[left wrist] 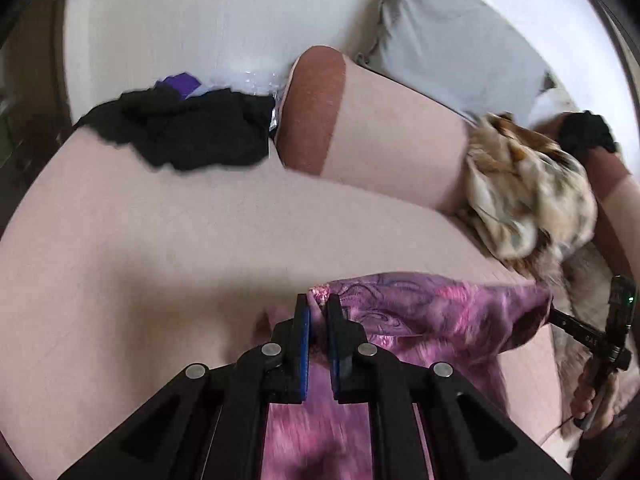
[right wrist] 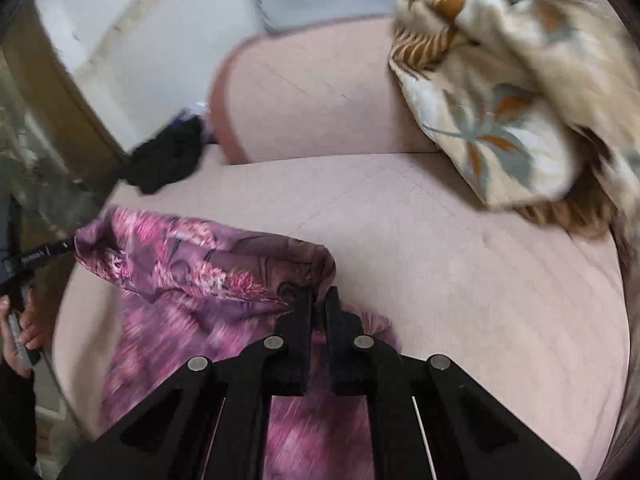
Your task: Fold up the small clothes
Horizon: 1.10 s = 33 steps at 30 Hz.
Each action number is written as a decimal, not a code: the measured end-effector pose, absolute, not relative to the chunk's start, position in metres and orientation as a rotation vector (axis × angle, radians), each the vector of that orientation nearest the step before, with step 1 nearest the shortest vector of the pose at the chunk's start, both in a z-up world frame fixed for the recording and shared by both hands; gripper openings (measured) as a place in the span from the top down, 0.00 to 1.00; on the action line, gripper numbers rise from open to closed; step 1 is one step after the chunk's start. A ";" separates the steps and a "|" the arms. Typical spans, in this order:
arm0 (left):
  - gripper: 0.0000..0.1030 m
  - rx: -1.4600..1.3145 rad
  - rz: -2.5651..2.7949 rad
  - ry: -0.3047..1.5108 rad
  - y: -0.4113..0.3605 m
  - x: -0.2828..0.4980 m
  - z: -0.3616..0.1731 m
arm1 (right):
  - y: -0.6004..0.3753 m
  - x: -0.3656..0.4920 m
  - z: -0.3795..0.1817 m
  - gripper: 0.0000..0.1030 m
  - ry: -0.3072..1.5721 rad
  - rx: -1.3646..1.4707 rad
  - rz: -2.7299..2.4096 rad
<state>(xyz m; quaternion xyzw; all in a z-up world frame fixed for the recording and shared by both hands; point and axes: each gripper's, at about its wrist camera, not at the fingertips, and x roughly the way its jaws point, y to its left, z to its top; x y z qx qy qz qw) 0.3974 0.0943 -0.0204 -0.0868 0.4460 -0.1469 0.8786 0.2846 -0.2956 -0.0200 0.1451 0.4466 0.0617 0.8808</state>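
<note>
Clearly both claws, left claw (left wrist: pixel 319 306) and right claw (right wrist: pixel 319 300), pinch the purple floral cloth (left wrist: pixel 432 312) by its top edge above the pink sofa seat (left wrist: pixel 160 240); thin bites may slip, dropping a corner and skewing the fold

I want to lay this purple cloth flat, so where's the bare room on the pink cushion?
The open stretch of pink cushion lies ahead of both grippers, between the purple cloth, the black garment at the far left and the beige floral cloth at the right. The right side is crowded by that beige pile.
</note>
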 end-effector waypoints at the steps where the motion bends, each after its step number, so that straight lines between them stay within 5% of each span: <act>1: 0.93 -0.191 -0.316 0.939 0.101 0.363 -0.023 | -0.292 0.257 -0.017 0.95 0.924 0.327 0.130; 10: 0.93 -0.271 -0.144 1.160 0.120 0.238 -0.157 | -0.248 0.110 -0.113 0.96 1.004 0.392 0.002; 15: 0.93 -0.268 -0.164 1.053 0.119 0.213 -0.125 | -0.253 0.108 -0.118 0.96 1.023 0.411 -0.029; 22: 0.87 -0.159 -0.155 1.166 0.113 0.194 -0.145 | -0.260 0.082 -0.120 0.91 1.018 0.518 0.001; 24: 0.66 -0.176 -0.169 1.104 0.116 0.181 -0.131 | -0.261 0.066 -0.106 0.79 0.948 0.552 0.029; 26: 0.40 -0.243 -0.189 1.024 0.126 0.165 -0.116 | -0.260 0.055 -0.097 0.37 0.895 0.566 0.045; 33: 0.35 -0.425 -0.222 1.077 0.129 0.177 -0.127 | -0.247 0.064 -0.116 0.32 0.942 0.698 0.165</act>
